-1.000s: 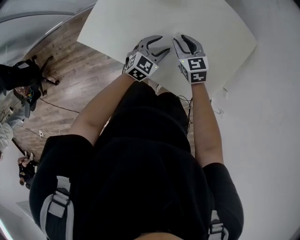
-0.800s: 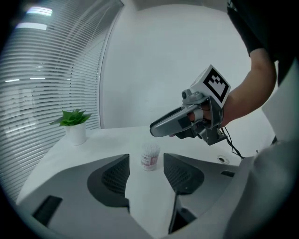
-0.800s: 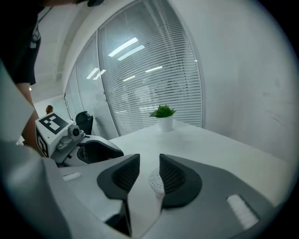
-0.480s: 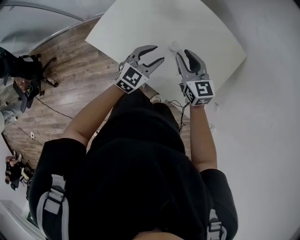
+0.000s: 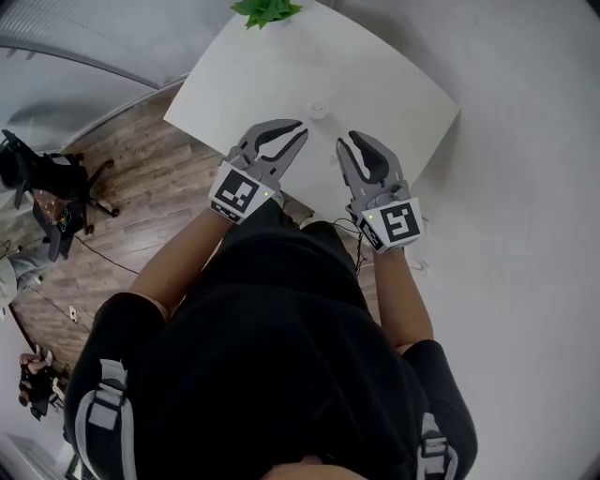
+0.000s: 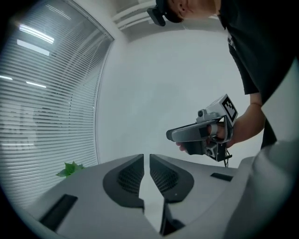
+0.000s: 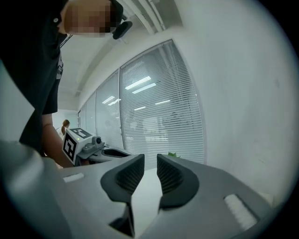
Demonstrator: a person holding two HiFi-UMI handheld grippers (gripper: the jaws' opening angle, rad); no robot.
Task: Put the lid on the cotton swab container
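A small round white thing [image 5: 317, 110], probably the cotton swab container, sits on the white table [image 5: 394, 84]; it is too small to tell whether a lid is on it. My left gripper [image 5: 296, 127] hovers just short of it over the table's near edge. Its jaws are closing, with only a narrow slit left [image 6: 146, 156] and nothing between them. My right gripper [image 5: 344, 143] hangs to the right of the container. Its jaws are also closing, with a clear gap [image 7: 150, 156] and nothing in it. Neither gripper view shows the container.
A green plant [image 5: 267, 9] stands at the table's far edge. A white wall runs along the right, and window blinds [image 7: 159, 98] lie behind the table. Wooden floor [image 5: 141, 178] and office chairs [image 5: 47, 187] are on the left. The person's black shirt fills the lower head view.
Both grippers have drawn back toward the person's body, away from the container. The left jaws have narrowed from wide open to a slit. The head view has tilted, so the plant now shows.
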